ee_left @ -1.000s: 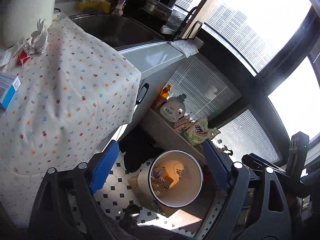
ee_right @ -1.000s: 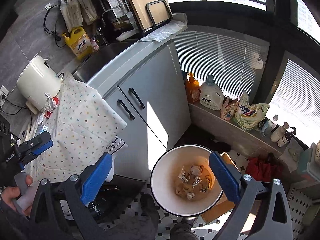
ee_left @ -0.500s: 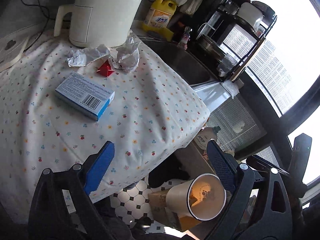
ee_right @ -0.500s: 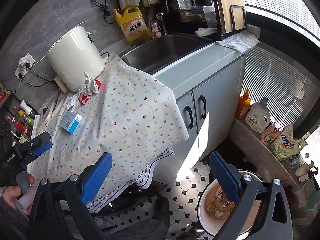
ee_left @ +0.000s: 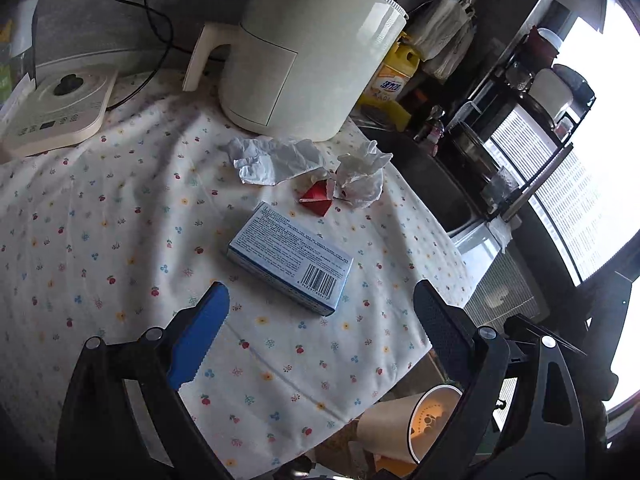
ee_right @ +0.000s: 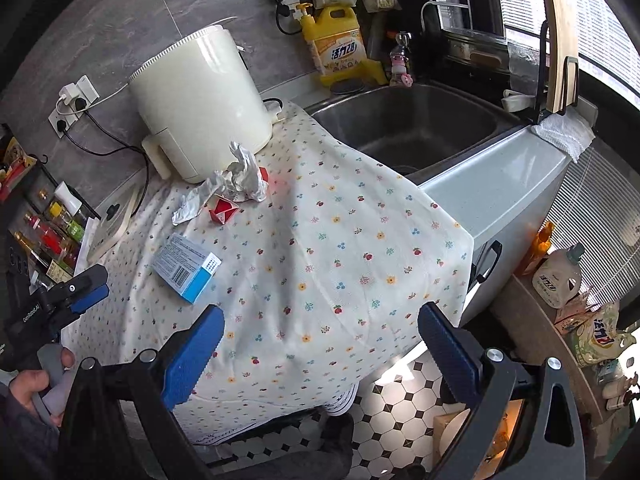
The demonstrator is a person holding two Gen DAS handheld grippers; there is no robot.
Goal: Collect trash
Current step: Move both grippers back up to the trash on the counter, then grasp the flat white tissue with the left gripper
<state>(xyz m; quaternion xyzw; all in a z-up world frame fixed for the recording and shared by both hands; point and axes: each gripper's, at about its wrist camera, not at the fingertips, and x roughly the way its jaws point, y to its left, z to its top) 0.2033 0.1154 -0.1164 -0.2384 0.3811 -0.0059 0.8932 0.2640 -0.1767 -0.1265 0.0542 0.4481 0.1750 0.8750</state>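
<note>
Both grippers hanging spread over the flowered cloth, nothing between the fingers.

The left gripper (ee_left: pixel 320 332) is hovering with its 2 fingers wide apart above a blue carton (ee_left: pixel 290 259) lying flat on the floral tablecloth (ee_left: pixel 100 240), barcode end toward the camera. Beyond the carton, a red folded wrapper (ee_left: pixel 316 203) is lying between 2 crumpled tissues (ee_left: pixel 276 160), just in front of a cream air fryer (ee_left: pixel 308 52). The right gripper (ee_right: pixel 320 350) is also hanging with fingers apart, over the cloth's near edge, the carton to its left. A white trash bin (ee_left: pixel 424 424) is standing on the floor below the table edge; a steel sink (ee_right: pixel 412 124) is lying beside the cloth.
</note>
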